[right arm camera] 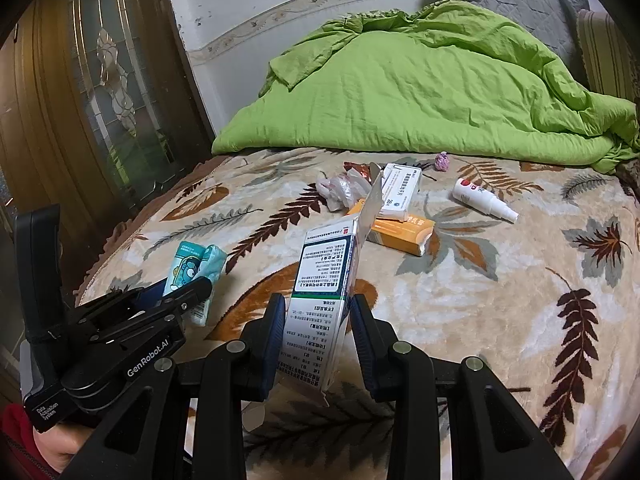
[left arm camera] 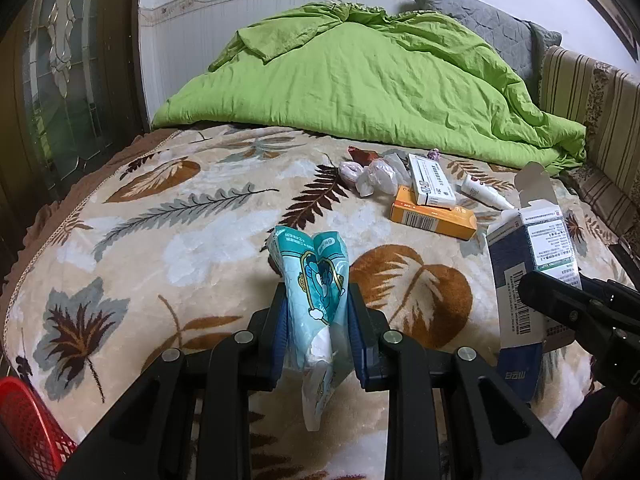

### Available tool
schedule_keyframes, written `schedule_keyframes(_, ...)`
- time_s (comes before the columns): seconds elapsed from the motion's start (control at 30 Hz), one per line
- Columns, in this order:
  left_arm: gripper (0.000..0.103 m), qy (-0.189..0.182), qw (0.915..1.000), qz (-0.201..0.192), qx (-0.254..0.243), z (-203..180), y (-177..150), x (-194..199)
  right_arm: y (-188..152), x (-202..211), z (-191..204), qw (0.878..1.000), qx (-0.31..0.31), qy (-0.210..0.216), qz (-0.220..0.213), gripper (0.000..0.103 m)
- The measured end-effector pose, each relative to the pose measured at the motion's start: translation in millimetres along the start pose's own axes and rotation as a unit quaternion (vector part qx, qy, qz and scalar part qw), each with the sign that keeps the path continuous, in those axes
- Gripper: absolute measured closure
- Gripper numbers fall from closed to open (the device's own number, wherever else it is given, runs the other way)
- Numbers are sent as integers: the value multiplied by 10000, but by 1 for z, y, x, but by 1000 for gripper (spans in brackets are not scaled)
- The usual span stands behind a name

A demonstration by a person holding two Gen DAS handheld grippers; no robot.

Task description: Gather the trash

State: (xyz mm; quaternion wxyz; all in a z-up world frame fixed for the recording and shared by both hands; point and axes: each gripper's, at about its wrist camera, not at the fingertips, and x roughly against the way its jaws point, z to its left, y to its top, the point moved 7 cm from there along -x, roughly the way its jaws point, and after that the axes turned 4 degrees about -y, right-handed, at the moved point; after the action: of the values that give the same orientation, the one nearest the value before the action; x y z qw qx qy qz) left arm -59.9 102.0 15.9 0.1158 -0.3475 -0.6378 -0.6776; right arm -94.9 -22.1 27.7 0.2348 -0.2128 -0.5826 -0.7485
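Lying over a leaf-patterned blanket (left arm camera: 180, 248), a crumpled teal tissue packet (left arm camera: 316, 280) sits clamped between the left gripper (left arm camera: 318, 320) pads. The right gripper (right arm camera: 318, 332) pinches an opened blue-and-white medicine box (right arm camera: 320, 292), flap raised, upright above the blanket.

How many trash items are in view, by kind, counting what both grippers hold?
Cardboard boxes: 3 (blue-white box, orange box, white box)
Tissue packs: 1
Tubes: 1
Crumpled wrappers and bags: uncertain, roughly 4
Total: about 9

I see a leaf-print blanket (left arm camera: 192, 240) covering the bed, a rumpled green duvet (left arm camera: 360, 76) behind, a glass-panelled wooden door (right arm camera: 108, 80) left.
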Motion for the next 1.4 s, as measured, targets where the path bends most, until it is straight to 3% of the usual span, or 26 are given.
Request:
schedule_keyframes(0.3,77,-277,9976,-232,589,33,14,66,20,7,30,9992,122,386,-4,67)
schedule_keyframes(0.47,77,-248,9939,-417,993,72,9,124,27,6,91,9930,468,1073,174,67)
schedule_keyframes(0.53,77,-65,9918,-424,1200,96,-4,148,24,4,119,9882,607,1371,323,67)
schedule_keyframes(0.67,77,497,9798,-339,1906,160,-44,191,10,2,191,9702,1016,2086,705,67)
schedule_keyframes(0.87,76,1482,9437,-90,2956,250,-110,235,-27,3,295,9313,1641,3005,1243,67)
schedule_keyframes(0.97,75,1631,9292,45,3317,277,-133,240,-43,2,328,9170,1843,3249,1402,65)
schedule_keyframes(1.07,71,1683,9236,71,3444,290,-141,241,-59,-9,359,9056,2081,3348,1562,56)
schedule_keyframes(1.1,67,1649,9238,98,3455,292,-141,238,-68,-13,370,8960,2183,3486,1675,44)
schedule_keyframes(1.13,56,1677,9220,99,3488,293,-142,238,-71,-16,375,8937,2249,3486,1709,40)
schedule_keyframes(1.17,43,1729,9182,79,3562,295,-143,239,-73,-19,375,8977,2316,3356,1668,40)
schedule_keyframes(1.2,40,1691,9160,29,3639,296,-144,239,-70,-20,369,9029,2301,3264,1589,40)
schedule_keyframes(1.27,39,1642,9172,-2,3631,295,-143,240,-64,-17,356,9063,2196,3281,1509,40)
schedule_keyframes(1.4,39,1541,9303,27,3329,283,-134,232,-39,-18,302,9274,1733,3024,1361,40)
